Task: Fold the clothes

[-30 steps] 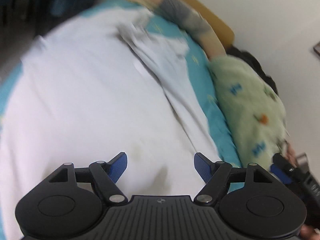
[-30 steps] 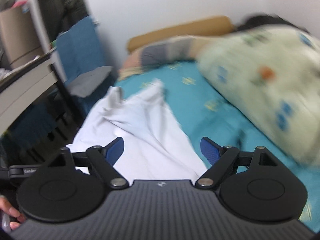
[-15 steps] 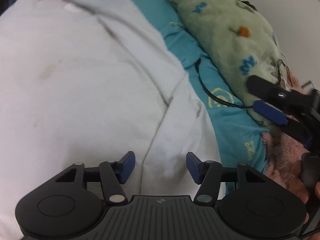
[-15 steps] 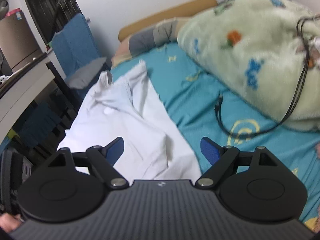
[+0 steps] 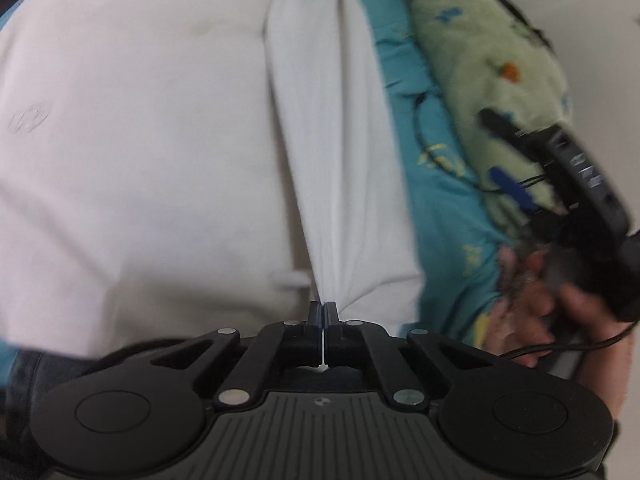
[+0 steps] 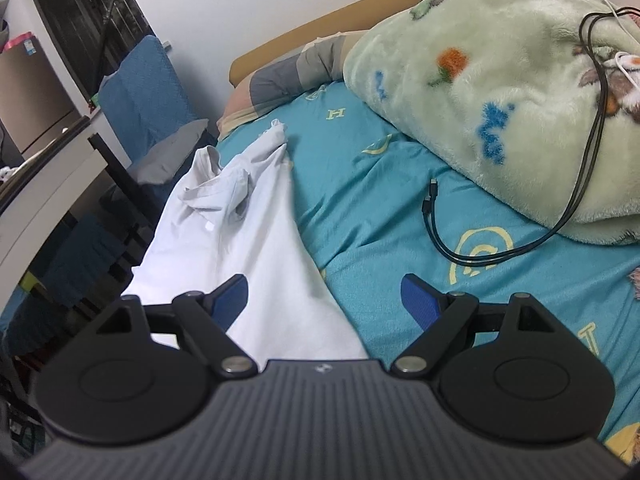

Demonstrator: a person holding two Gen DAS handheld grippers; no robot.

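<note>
Left gripper (image 5: 322,312) jaws pinch white shirt (image 5: 336,152); right gripper (image 6: 324,300) jaws spread; sheet (image 6: 360,184) lettered "H".

A home bedroom is showing here: a bed with a teal sheet (image 6: 360,184) is filling the frame's middle, a fleecy green blanket (image 6: 500,92) is lying heaped at upper right, and a pillow (image 6: 288,84) is resting against the tan headboard (image 6: 320,28) at top centre. A blue chair (image 6: 140,96) is standing upper left, beside a desk (image 6: 48,184).
</note>
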